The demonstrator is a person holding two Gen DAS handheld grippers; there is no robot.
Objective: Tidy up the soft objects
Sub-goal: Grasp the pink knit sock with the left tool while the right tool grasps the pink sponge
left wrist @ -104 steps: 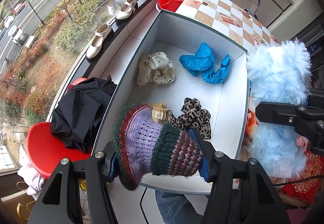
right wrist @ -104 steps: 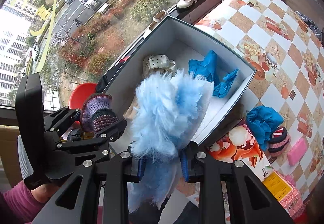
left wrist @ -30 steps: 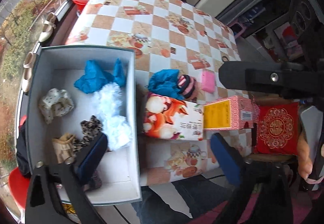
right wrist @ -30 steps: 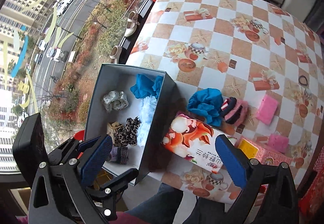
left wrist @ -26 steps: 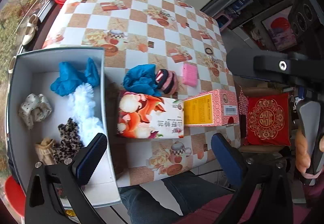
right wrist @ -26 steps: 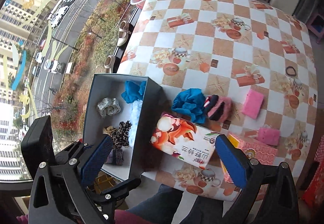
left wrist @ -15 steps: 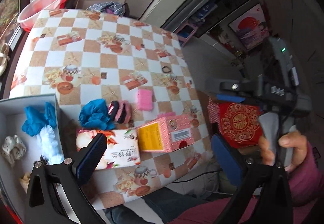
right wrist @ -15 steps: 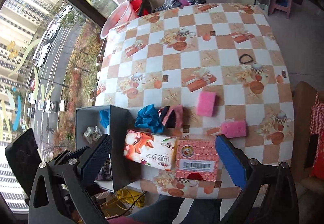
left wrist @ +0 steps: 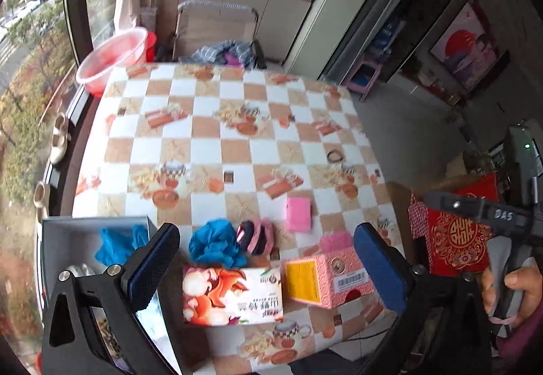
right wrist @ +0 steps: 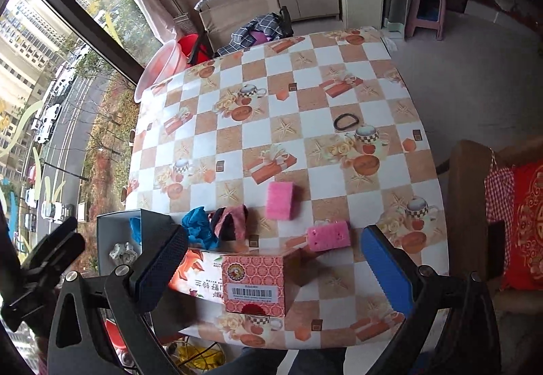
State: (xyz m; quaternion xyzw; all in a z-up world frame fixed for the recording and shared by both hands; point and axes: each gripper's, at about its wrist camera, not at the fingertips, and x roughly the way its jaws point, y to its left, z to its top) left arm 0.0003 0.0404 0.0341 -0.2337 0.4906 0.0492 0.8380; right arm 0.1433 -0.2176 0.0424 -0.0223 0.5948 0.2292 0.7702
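Soft things lie in two places: some inside the grey box (left wrist: 68,232) at the near left corner of the desk (left wrist: 210,137), and some loose on the checked cloth. In the box, a crumpled blue cloth (left wrist: 115,244) sits against the far wall, and a white spotted scrunchie (right wrist: 119,252) shows in the right wrist view just nearer than it. Outside the box, a blue bundle (left wrist: 212,244) touches a pink-and-black striped sock (left wrist: 256,236). A flat pink sponge (left wrist: 298,213) lies just right of the sock, apart from it, and a second pink sponge (right wrist: 328,235) rests near the back of the pink carton (right wrist: 258,283). That carton stands end to end with a tissue box printed with foxes (left wrist: 232,295), both along the near edge of the desk. A black hair tie (right wrist: 345,121) lies alone toward the far right of the cloth.

Both tools are held above the near edge, looking across the desk. The left gripper (left wrist: 268,269) has its fingers spread wide with nothing between them. The right gripper (right wrist: 275,273) is likewise spread wide and carries nothing. The right hand (left wrist: 512,290) grips its handle at the far right of the left wrist view.
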